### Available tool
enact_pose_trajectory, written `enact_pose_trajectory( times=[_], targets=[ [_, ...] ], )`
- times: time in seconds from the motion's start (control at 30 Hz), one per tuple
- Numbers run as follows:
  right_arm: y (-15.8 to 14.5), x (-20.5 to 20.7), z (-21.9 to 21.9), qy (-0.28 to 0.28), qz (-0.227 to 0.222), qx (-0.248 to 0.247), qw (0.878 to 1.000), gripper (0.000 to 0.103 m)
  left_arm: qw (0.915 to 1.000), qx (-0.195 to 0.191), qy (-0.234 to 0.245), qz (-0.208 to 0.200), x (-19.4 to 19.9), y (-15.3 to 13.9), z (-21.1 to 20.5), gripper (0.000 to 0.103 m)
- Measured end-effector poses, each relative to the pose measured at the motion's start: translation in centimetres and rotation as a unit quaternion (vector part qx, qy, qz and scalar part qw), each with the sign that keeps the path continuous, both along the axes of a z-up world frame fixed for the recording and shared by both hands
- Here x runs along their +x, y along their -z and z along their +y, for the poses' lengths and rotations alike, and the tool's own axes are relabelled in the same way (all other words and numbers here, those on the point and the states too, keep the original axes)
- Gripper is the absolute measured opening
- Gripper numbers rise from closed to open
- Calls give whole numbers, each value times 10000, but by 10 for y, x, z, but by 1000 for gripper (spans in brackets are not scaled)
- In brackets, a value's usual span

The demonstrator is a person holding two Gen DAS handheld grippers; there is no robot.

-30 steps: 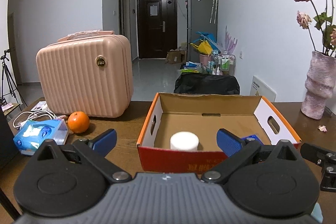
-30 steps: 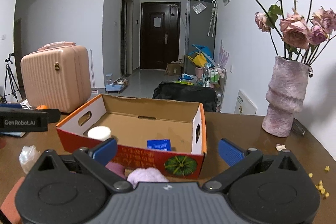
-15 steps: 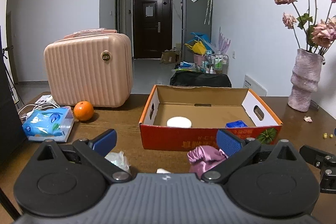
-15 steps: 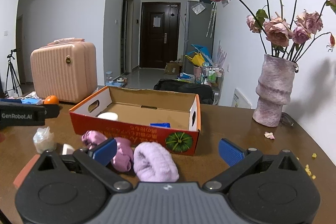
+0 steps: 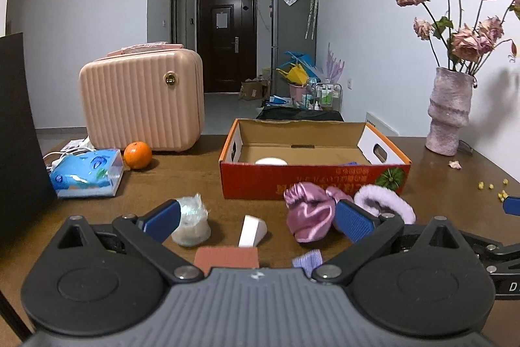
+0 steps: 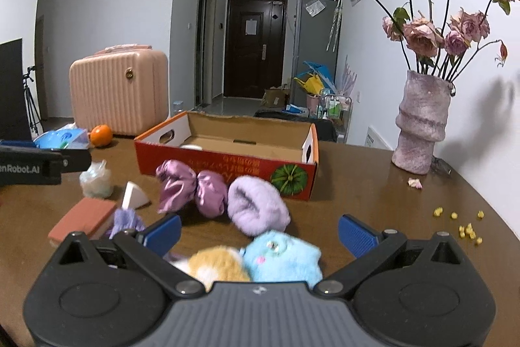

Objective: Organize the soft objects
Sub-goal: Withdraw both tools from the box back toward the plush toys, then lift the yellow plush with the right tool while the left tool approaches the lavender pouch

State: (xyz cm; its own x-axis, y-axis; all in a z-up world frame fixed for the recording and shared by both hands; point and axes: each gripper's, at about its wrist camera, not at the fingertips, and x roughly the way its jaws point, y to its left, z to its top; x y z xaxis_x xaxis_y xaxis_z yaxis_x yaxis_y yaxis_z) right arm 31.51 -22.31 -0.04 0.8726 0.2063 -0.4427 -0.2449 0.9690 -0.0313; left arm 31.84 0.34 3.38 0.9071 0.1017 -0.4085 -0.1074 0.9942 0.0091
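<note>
The open red-and-orange cardboard box [image 5: 313,181] sits mid-table and serves as the landmark; it looks like the collecting bin, since a white round pad [image 5: 270,161] and a small blue packet [image 5: 349,164] already lie on its floor. The soft things wait on the brown wooden table [image 6: 373,194] along the box's near wall: a shiny mauve satin scrunchie [image 6: 191,189] touching that wall, and a fluffy lilac plush ring [image 6: 256,205] just beside it, under the box's watermelon print. Nearer the cameras than these lie a pale blue plush toy [image 6: 281,257] and an orange-and-white plush toy [image 6: 216,270], pressed together. Off the box's near-left corner lie a white wedge sponge [image 5: 252,230], a clear plastic-wrapped bundle [image 5: 191,221] and a flat terracotta pad [image 5: 226,256].

The left hand-held gripper [image 5: 258,220] is spread wide and empty, aimed at the sponge. The right hand-held gripper [image 6: 258,231] is likewise wide and empty, poised over the two plush toys, probably the next pick.
</note>
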Motion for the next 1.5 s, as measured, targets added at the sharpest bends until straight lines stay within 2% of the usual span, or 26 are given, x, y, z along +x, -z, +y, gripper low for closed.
enact_pose_trajectory(
  times=[0.33,0.57,1.13,1.5],
  targets=[
    [16,-35,-2,-65,143,-27,9999,103,9999,39,142,9,-42,17,-3,103],
    [23,-45,-1,-119,217,-47,9997,103,9995,143,297,-26,-64,26,-12,103],
    [43,-18,6,-324,500,-373,9975,103,9993,111,244,254,-55,43,-11,103],
    [52,9,7,-970,616,-819,9900,92,9985,20,143,534,-45,59,-12,103]
  ],
)
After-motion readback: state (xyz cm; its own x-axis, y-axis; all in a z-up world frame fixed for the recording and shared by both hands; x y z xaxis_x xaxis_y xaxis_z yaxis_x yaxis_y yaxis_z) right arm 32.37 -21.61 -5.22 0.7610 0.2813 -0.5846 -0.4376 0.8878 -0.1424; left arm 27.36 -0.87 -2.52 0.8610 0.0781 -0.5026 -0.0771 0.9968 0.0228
